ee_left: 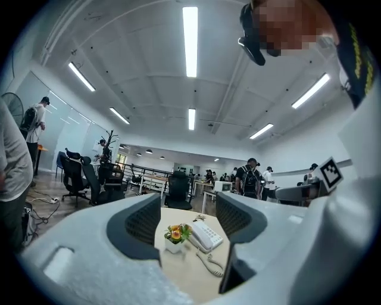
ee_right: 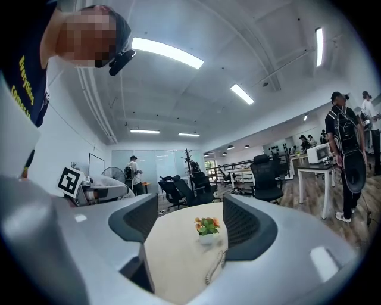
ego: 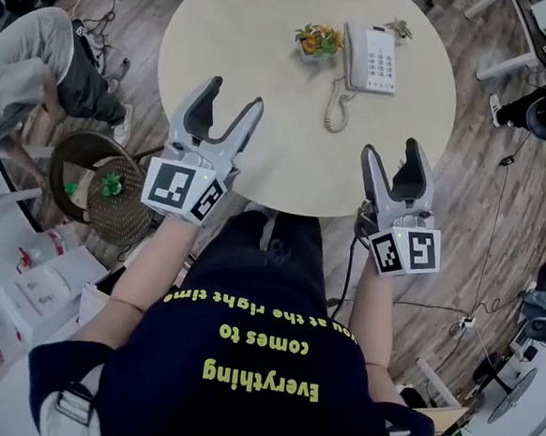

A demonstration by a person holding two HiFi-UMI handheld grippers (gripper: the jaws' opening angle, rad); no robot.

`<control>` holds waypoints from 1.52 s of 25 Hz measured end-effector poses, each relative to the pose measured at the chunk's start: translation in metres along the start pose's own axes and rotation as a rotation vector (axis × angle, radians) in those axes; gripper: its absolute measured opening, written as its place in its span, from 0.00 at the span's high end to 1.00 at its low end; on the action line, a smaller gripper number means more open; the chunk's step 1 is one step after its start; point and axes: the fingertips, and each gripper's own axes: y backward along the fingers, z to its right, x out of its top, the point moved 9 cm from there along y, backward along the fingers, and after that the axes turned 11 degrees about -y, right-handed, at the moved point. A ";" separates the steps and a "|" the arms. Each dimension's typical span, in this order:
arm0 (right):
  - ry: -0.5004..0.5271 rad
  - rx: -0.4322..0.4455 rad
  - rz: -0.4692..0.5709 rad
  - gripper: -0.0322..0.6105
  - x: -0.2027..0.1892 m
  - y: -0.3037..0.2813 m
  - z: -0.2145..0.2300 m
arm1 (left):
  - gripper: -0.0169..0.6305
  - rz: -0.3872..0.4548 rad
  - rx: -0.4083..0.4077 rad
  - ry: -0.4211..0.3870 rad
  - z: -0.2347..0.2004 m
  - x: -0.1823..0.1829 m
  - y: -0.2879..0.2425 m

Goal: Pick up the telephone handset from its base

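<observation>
A white telephone (ego: 372, 58) lies at the far side of the round beige table (ego: 262, 117), its handset (ego: 354, 55) resting on the left of the base and a coiled cord (ego: 336, 109) trailing toward me. My left gripper (ego: 234, 96) hovers open over the table's near left. My right gripper (ego: 391, 151) is open at the near right edge. Both stand well short of the phone, with nothing between their jaws. The left gripper view frames the telephone (ee_left: 206, 235) between open jaws. In the right gripper view only the cord (ee_right: 215, 262) shows; the phone is hidden behind a jaw.
A small potted flower (ego: 318, 41) stands just left of the phone, and a tiny object (ego: 398, 28) lies behind it. A seated person (ego: 31, 62) and a wicker chair (ego: 97, 184) are at the left. Cables (ego: 463, 317) run over the wooden floor.
</observation>
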 end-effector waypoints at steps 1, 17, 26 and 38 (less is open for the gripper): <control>-0.001 0.013 -0.004 0.42 0.002 -0.005 0.007 | 0.52 -0.003 0.011 -0.003 0.001 -0.001 -0.006; 0.001 0.240 -0.140 0.48 0.025 -0.089 0.108 | 0.52 -0.055 0.216 -0.021 0.028 -0.008 -0.075; -0.039 0.211 -0.174 0.53 0.009 -0.111 0.117 | 0.52 -0.071 0.192 0.021 0.023 -0.025 -0.098; -0.066 0.084 -0.204 0.54 -0.010 -0.159 0.136 | 0.52 -0.111 0.102 0.034 -0.010 -0.054 -0.129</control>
